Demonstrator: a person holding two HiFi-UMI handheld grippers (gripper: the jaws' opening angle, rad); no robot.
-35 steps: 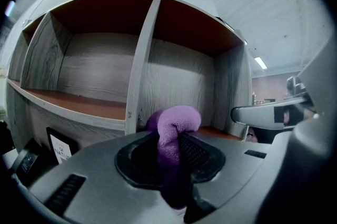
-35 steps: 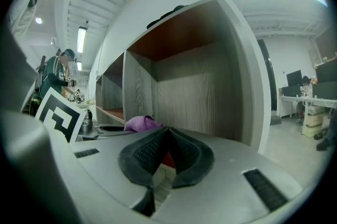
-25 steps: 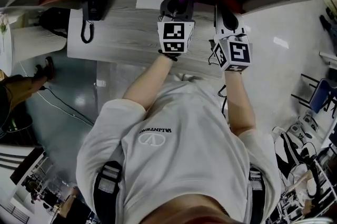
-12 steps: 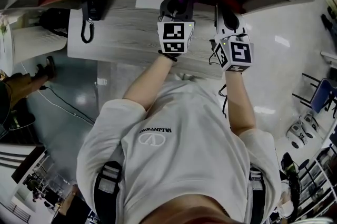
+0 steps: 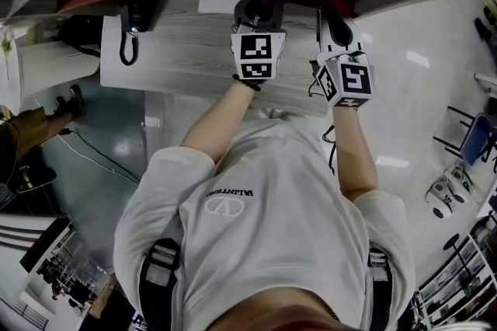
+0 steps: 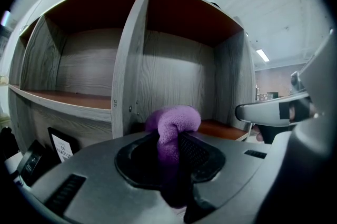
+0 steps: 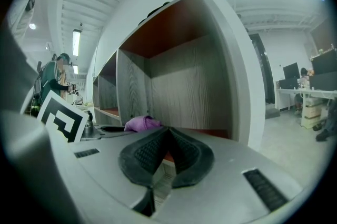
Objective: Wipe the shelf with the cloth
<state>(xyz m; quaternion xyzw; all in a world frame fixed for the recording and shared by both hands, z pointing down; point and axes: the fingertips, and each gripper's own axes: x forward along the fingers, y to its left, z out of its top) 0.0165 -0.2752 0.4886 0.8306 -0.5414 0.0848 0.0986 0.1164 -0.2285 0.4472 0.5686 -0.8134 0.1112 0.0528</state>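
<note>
Currently left gripper (image 6: 171, 146) jaws clenched on the fuzzy purple cloth (image 6: 174, 119) — it pokes forward toward the grey wood-grain shelf (image 6: 224, 128) just ahead; right gripper (image 7: 167, 152) jaws pressed together, empty, alongside.

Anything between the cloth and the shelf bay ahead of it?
Nothing visible. The left tool holds the cloth facing the open shelf bay; the right tool sits off to its right, shut and empty.

Grey wood-grain desk (image 5: 186, 50), black phone (image 5: 133, 13) on it, shelf (image 6: 129, 60) behind
</note>
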